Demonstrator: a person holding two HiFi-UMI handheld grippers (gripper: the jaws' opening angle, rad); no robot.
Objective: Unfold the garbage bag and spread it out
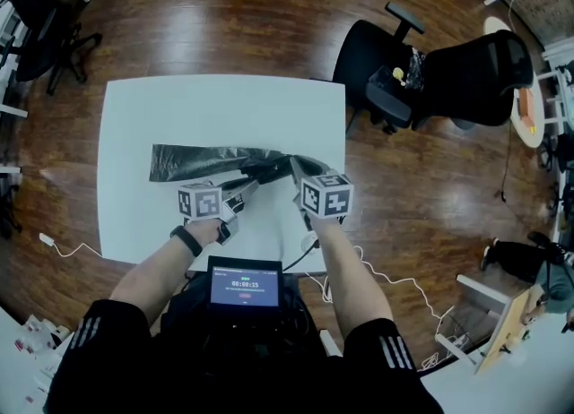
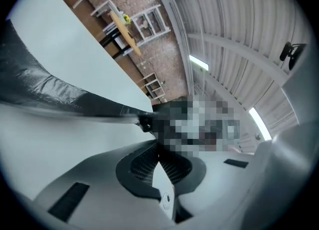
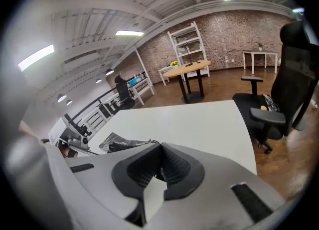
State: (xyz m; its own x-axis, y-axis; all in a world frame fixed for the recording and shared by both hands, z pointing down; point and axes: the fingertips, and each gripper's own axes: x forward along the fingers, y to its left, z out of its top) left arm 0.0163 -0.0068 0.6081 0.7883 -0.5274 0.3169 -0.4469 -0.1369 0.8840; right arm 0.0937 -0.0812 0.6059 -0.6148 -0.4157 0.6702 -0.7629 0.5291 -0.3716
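Where the rig sits at my chest: a small dark rectangular screen [image 1: 245, 284] glows, nearest to me.
Left gripper [image 1: 247, 190] [image 2: 158, 157]: I hold it low over the near half of the table; its pads are pressed flat together, just short of the bag's near edge.
Right gripper [image 1: 296, 168] [image 3: 159, 149]: closed as well. The bag's gathered right end runs straight into its tips, so I take it as pinched there, though the film between the pads is hard to make out.
Black plastic garbage bag [image 1: 206, 161] [image 2: 45, 87] [image 3: 122, 145]: a long, crinkled, mostly folded strip lying across the middle of the table, stretching left from the right gripper.
White square table [image 1: 224, 107]: bare surface around the strip.
Black office chair [image 1: 466, 76]: beyond the table's far right corner, on the brown wooden floor [image 1: 179, 18].
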